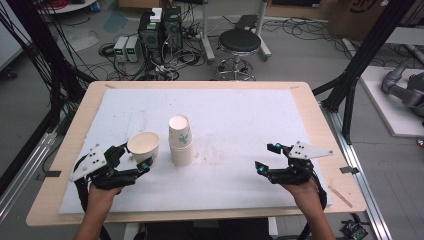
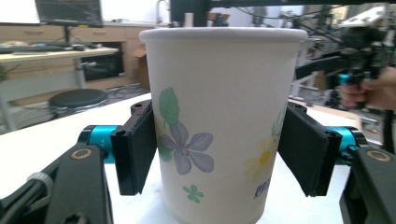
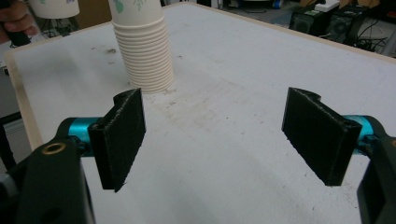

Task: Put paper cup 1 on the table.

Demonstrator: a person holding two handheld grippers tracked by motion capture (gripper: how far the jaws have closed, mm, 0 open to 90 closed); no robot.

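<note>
A single paper cup (image 1: 144, 144) with a flower print stands upright between the jaws of my left gripper (image 1: 132, 158) at the left of the white mat. In the left gripper view both black pads (image 2: 137, 149) press on the sides of that cup (image 2: 219, 93), so the left gripper (image 2: 219, 154) is shut on it. Whether its base touches the mat I cannot tell. Just right of it stands a stack of paper cups (image 1: 180, 141), also in the right gripper view (image 3: 144, 56). My right gripper (image 1: 267, 157) (image 3: 215, 135) hangs open over the mat's right side, with nothing between its jaws.
A white mat (image 1: 235, 115) covers the wooden table (image 1: 75, 125). Beyond the far edge are a round black stool (image 1: 239, 42), computer cases (image 1: 160, 30) and loose cables on the floor. A black frame post (image 1: 360, 65) rises at the right.
</note>
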